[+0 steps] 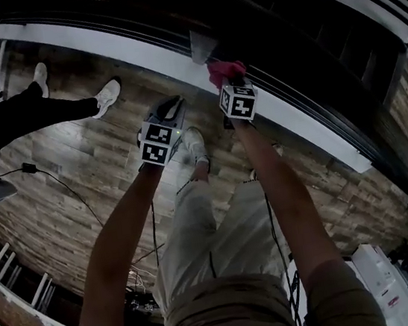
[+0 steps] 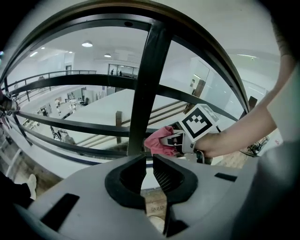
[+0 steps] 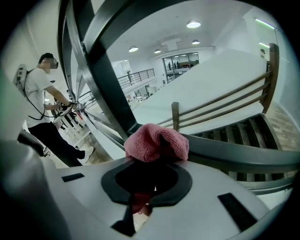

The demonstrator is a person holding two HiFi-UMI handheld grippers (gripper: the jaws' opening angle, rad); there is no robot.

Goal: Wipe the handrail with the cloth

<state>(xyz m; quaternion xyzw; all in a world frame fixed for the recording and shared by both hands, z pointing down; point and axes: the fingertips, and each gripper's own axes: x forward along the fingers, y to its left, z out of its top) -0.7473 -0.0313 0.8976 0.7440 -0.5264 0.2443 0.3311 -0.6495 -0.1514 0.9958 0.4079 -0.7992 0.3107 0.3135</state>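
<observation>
A pink cloth (image 1: 225, 71) (image 3: 157, 142) (image 2: 157, 139) is bunched in my right gripper (image 1: 223, 82) (image 3: 153, 163), which is shut on it and presses it against the dark handrail (image 1: 170, 31) (image 3: 234, 152). The right gripper (image 2: 176, 139) with its marker cube also shows in the left gripper view, just right of a dark upright post (image 2: 147, 84). My left gripper (image 1: 170, 113) (image 2: 148, 160) hangs beside it to the left, off the rail, over the wooden floor. Its jaws are shut with nothing between them.
Another person (image 3: 40, 89) in dark trousers and white shoes (image 1: 108, 96) works at the railing further left. A cable (image 1: 56, 179) trails over the wood floor. Beyond the rail lies an open atrium with stairs (image 3: 243, 131). White equipment (image 1: 387, 283) stands at the lower right.
</observation>
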